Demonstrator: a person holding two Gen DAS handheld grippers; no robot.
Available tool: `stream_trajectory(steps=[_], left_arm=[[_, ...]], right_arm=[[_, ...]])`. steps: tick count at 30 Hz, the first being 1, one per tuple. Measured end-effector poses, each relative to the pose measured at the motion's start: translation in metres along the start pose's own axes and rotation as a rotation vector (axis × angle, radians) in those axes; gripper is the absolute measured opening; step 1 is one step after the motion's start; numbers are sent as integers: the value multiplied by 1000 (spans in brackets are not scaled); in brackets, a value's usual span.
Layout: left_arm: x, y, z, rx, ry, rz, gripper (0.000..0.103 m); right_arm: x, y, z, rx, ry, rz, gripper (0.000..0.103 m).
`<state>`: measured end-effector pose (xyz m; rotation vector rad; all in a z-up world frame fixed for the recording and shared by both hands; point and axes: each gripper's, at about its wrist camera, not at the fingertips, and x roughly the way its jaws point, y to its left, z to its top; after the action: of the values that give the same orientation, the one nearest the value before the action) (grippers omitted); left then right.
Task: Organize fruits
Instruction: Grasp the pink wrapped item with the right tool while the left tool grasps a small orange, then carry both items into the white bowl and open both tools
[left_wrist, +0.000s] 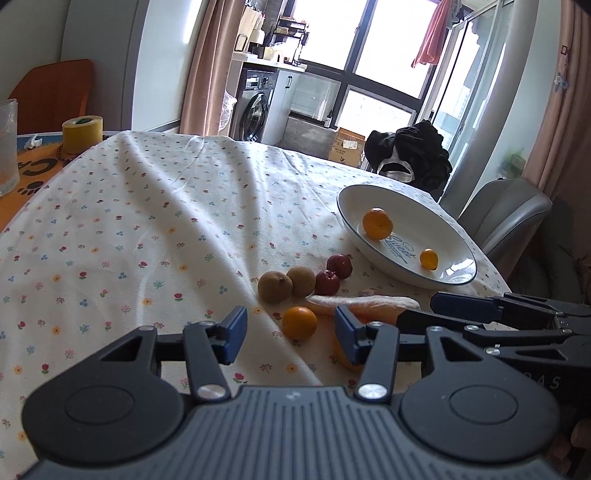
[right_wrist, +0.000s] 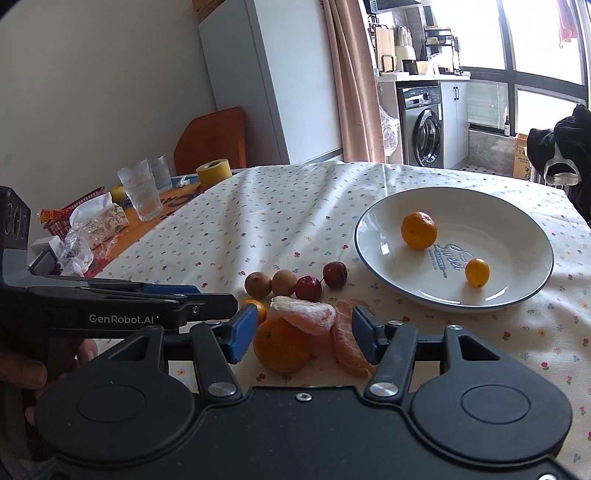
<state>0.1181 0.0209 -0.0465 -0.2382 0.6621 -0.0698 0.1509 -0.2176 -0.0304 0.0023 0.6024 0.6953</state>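
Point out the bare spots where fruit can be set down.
Most of the plate is bare: only a mandarin and a kumquat lie in it. The tablecloth is open between the plate, the tape roll and the glasses. It is crowded before the right tongs: orange, peeled segments, longans, red fruits.

Two oranges (right_wrist: 419, 230) sit in plate (right_wrist: 388, 273); other fruits (right_wrist: 295, 284) beside, perhaps touching.

Black ribbed tool (right_wrist: 299, 334) bodies with blue finger pads (right_wrist: 242, 332), silver screws, white "GenRobot.AI" lettering.
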Motion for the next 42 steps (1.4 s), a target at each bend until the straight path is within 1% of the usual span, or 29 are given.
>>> stream_trajectory(steps=[4, 7, 12, 18, 21, 24, 27, 29, 30, 32, 36, 42], left_arm=[[8, 0, 0, -1, 11, -15, 38], [15, 0, -1, -1, 21, -20, 34], [24, 0, -1, -8, 30, -32, 32], [35, 1, 1, -14, 40, -26, 31], [39, 2, 0, -16, 55, -27, 28], [40, 3, -1, -35, 46, -16, 23], [37, 6, -1, -52, 44, -21, 23], [35, 7, -1, -55, 39, -22, 23], [34, 7, -1, -55, 36, -22, 23], [31, 9, -1, -58, 30, -22, 23], [23, 12, 1, -62, 10, -21, 23], [13, 12, 3, -62, -14, -20, 22]], right_arm=[[8, -2, 1, 15, 14, 2, 57], [13, -2, 2, 25, 21, 2, 57], [19, -6, 3, 46, 36, 7, 57], [27, -9, 5, 75, 52, 11, 56], [29, -9, 5, 80, 55, 16, 56], [32, -7, 6, 84, 63, 15, 56], [34, -6, 8, 83, 66, 5, 55], [35, -4, 8, 73, 67, -17, 48], [36, -3, 9, 70, 66, -21, 47], [35, -2, 9, 70, 62, -20, 41], [34, 2, 9, 64, 56, -36, 39], [28, 6, 9, 59, 37, -33, 39]])
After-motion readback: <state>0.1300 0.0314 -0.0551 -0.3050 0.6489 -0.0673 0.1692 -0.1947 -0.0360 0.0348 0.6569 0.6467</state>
